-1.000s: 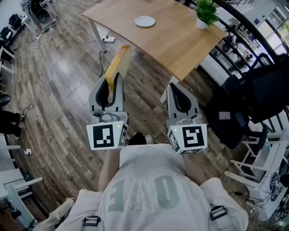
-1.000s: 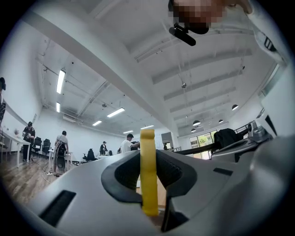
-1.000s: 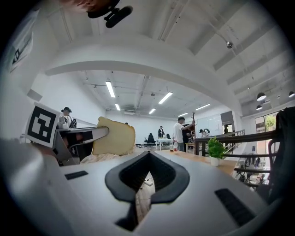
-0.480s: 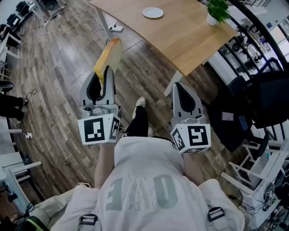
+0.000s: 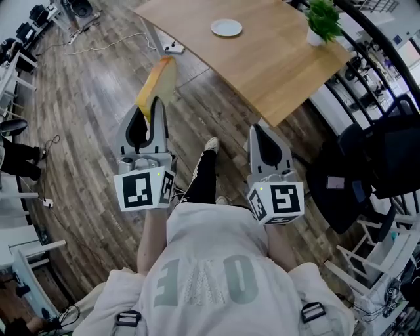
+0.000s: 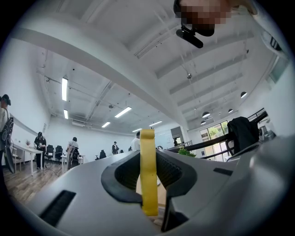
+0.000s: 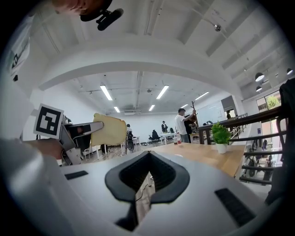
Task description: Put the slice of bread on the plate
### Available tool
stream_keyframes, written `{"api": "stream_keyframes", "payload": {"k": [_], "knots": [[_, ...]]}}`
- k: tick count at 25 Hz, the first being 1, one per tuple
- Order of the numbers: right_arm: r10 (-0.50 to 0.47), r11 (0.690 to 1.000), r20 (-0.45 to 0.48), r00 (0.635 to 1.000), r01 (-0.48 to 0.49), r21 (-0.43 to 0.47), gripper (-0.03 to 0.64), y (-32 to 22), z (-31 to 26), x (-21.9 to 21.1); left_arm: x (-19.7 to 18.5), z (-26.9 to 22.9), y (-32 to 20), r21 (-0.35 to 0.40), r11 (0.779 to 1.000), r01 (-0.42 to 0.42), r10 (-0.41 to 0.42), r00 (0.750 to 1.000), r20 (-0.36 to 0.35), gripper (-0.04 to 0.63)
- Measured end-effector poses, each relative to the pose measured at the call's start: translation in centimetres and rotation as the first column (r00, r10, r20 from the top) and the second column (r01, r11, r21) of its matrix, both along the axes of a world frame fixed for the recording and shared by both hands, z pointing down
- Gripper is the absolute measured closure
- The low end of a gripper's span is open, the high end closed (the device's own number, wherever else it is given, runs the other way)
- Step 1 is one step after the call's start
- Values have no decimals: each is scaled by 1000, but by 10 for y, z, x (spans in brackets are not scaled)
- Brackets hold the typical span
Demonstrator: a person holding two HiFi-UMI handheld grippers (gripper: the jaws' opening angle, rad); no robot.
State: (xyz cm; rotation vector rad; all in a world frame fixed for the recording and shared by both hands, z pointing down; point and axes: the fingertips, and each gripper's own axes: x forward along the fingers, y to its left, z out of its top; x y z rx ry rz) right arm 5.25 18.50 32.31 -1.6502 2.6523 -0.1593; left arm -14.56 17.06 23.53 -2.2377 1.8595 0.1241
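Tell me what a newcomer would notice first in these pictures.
The slice of bread stands out, clamped edge-up in the left gripper above the wooden floor, short of the table. Next comes the small white plate, lying bare on the wooden table ahead, with a potted plant towards the table's right end. The right gripper is empty, jaws together.

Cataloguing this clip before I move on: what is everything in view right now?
slice of bread: one, yellow-tan, clamped in the left gripper, over the floor
plate: one, white, on the table, bare
table: one, light wood, ahead
potted plant: one, green, white pot, table's right end
power strip: one, white, floor by table leg
floor: dark wood planks
left gripper: one, grey, shut on bread
right gripper: one, grey, jaws together, empty
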Motion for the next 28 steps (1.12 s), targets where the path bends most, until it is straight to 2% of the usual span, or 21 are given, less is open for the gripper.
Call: {"api": "stream_keyframes", "payload": {"k": [8,28], "knots": [[8,1000,-30,1000,-7,20,598,-63,-6,-3,10,-6,-71,30,998,-48,49,999,-19,508],[75,996,-105,992,-71,45,598,-275,-40,-38,-15,-21,-289,69,985,-157,159,987,-31,508]]}}
